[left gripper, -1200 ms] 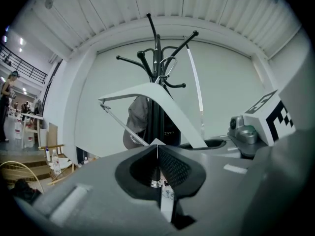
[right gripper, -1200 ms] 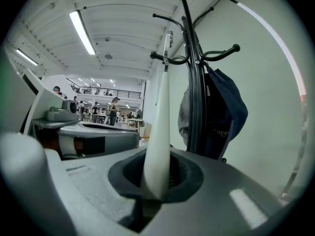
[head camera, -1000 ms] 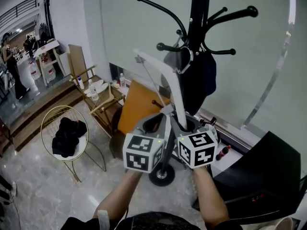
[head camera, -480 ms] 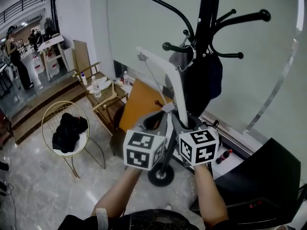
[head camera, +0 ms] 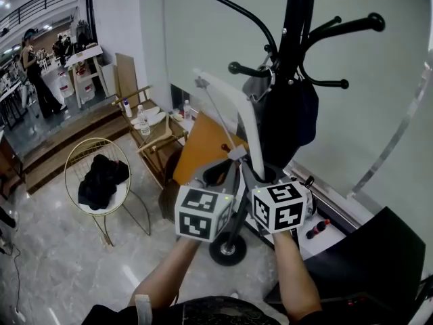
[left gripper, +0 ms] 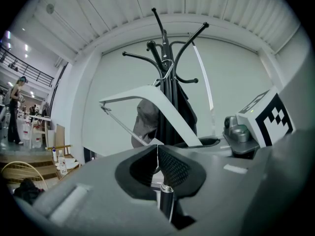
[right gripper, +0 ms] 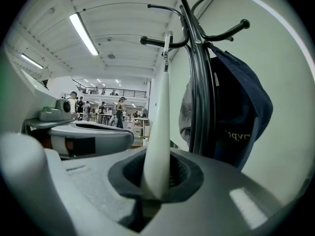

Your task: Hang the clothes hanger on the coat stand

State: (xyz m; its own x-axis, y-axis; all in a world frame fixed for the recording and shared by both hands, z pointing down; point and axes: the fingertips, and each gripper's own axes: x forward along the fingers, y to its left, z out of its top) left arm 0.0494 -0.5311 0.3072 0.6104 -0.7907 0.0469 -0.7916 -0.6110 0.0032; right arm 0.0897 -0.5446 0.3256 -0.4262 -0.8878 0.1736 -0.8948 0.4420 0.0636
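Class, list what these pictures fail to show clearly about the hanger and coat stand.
- Hanger hook: left gripper view, tiny against the coat stand; on a peg or not, unclear.
- Coat stand's top: head view, cut by the upper edge.
- Dark cap's print: right gripper view, blurred.
- Dark bundle on the chair: head view, too small to identify.

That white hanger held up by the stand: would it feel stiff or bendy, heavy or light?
Probably stiff: the hanger holds its curve though the right tongs grip it only near one end. Likely light, since it looks like a slim arm plus a thin bar. That bar might flex a little where the left tongs pinch it.
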